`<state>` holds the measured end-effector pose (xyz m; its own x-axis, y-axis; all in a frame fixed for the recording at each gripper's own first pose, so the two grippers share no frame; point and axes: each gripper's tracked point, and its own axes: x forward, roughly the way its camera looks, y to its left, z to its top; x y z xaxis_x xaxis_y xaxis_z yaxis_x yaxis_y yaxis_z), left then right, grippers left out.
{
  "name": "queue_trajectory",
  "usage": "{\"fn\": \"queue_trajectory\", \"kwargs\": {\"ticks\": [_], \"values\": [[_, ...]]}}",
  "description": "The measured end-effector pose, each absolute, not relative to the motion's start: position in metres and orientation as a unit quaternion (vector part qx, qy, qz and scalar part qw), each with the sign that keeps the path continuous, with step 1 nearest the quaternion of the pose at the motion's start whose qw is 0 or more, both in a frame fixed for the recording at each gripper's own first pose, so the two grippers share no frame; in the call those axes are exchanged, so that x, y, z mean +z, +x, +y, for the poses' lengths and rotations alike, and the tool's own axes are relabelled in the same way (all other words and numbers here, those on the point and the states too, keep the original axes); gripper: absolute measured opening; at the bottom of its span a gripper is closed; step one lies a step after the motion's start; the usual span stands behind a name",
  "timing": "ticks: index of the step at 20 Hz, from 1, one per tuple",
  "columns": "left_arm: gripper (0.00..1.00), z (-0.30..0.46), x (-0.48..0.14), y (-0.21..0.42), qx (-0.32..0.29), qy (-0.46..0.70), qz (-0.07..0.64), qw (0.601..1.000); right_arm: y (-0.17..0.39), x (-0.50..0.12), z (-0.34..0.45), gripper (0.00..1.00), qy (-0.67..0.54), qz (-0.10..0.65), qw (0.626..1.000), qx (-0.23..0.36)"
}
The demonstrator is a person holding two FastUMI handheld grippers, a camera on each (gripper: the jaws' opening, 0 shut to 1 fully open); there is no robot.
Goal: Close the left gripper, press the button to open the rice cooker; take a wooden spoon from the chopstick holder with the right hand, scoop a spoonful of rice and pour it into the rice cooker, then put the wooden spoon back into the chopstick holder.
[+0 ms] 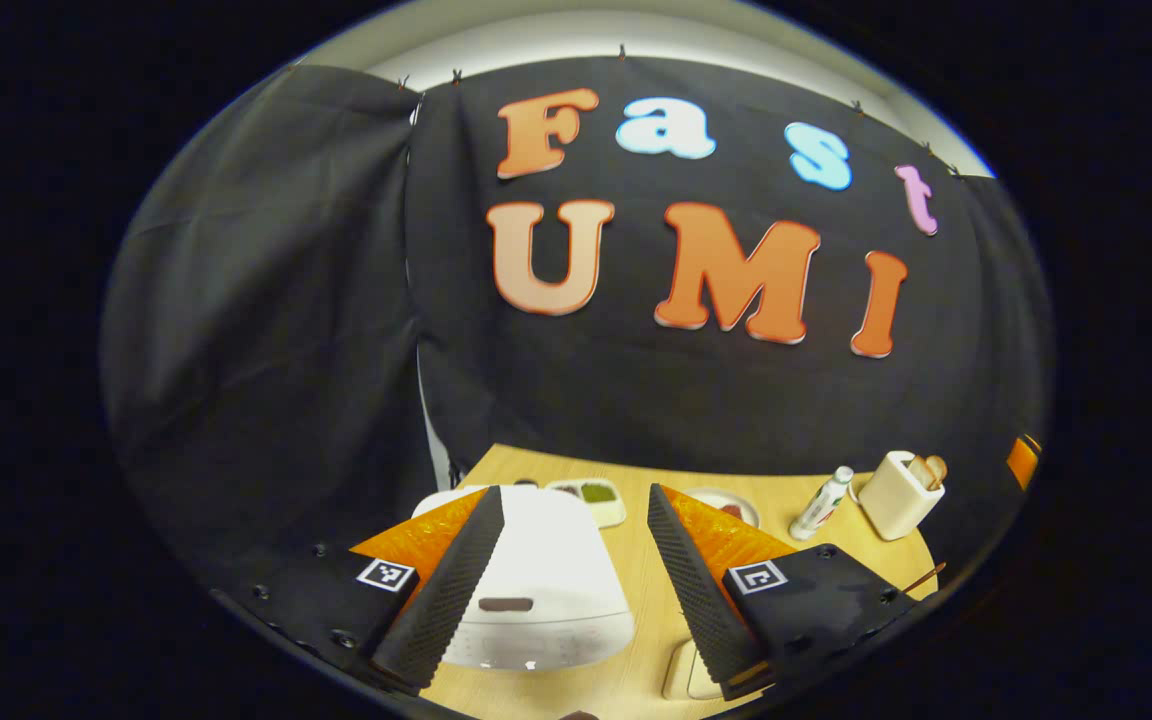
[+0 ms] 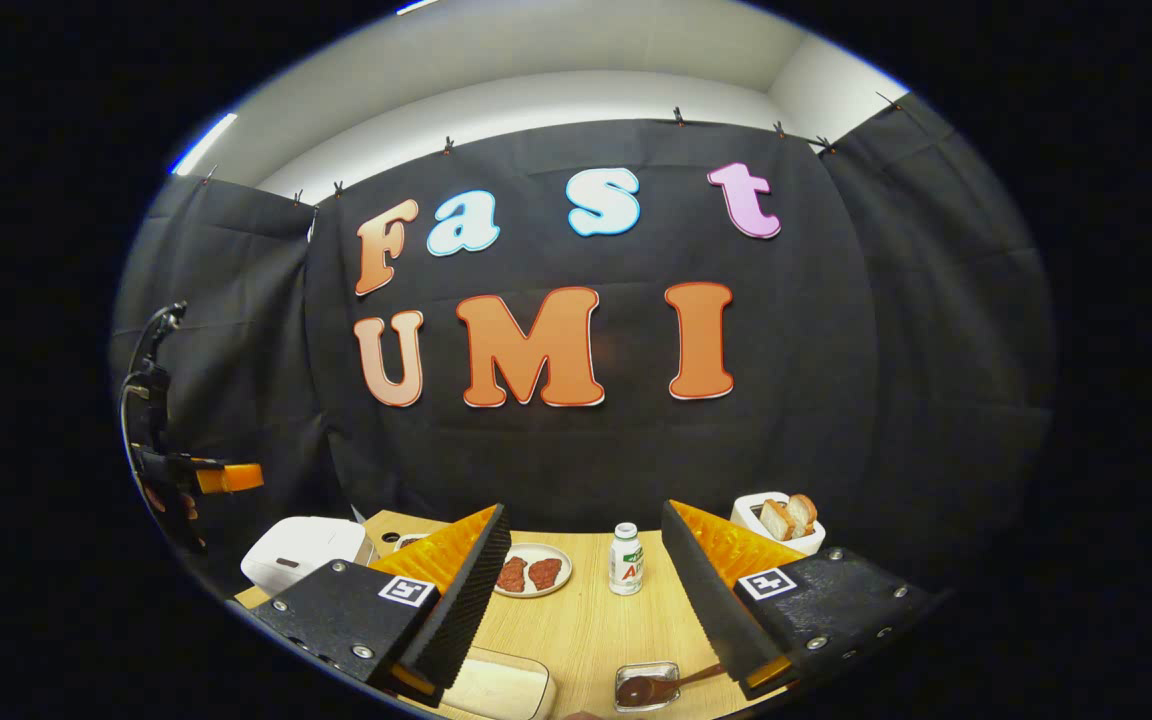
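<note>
A white rice cooker (image 1: pixel 546 560) with its lid down sits on the wooden table (image 1: pixel 646 590), close below my left gripper (image 1: pixel 573 497). That gripper is open, and the cooker's dark button (image 1: pixel 506 604) lies between its fingers. In the right gripper view the cooker (image 2: pixel 301 550) stands at the far left. My right gripper (image 2: pixel 584 514) is open and holds nothing. A wooden spoon (image 2: pixel 648 688) rests in a small clear dish (image 2: pixel 671 672) just in front of it. A white holder (image 1: pixel 898 497) with tan pieces sticking out stands at the back right (image 2: pixel 751 512).
A small white bottle (image 2: pixel 625 558) and a plate of reddish pieces (image 2: pixel 531 572) stand mid-table. A tray with green filling (image 1: pixel 598 497) lies behind the cooker. A pale flat box (image 2: pixel 496 685) sits at the near edge. Black cloth walls close the back and sides.
</note>
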<state>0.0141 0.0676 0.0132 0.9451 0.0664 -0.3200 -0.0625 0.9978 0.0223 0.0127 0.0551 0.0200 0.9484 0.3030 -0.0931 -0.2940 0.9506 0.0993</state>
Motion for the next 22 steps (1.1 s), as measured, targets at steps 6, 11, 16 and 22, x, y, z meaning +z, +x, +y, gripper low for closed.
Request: {"fn": "queue_trajectory", "kwargs": {"ticks": [6, 11, 16, 22], "values": [[1.00, 0.010, 0.057, -0.021, -0.004, 0.032, 0.063, 0.997, 0.014, 0.059, 0.068, 0.95, 0.043, -0.008, 0.988, 0.146], [0.99, -0.020, 0.053, -0.037, -0.026, 0.058, 0.041, 0.997, 0.006, 0.055, 0.081, 0.95, 0.025, -0.026, 0.987, 0.155], [1.00, -0.034, 0.046, -0.044, -0.033, 0.071, 0.037, 0.996, 0.007, 0.057, 0.094, 0.94, 0.019, -0.043, 0.985, 0.164], [1.00, -0.030, 0.052, -0.045, -0.031, 0.077, 0.026, 0.996, 0.007, 0.059, 0.107, 0.95, 0.016, -0.050, 0.983, 0.173]]}}
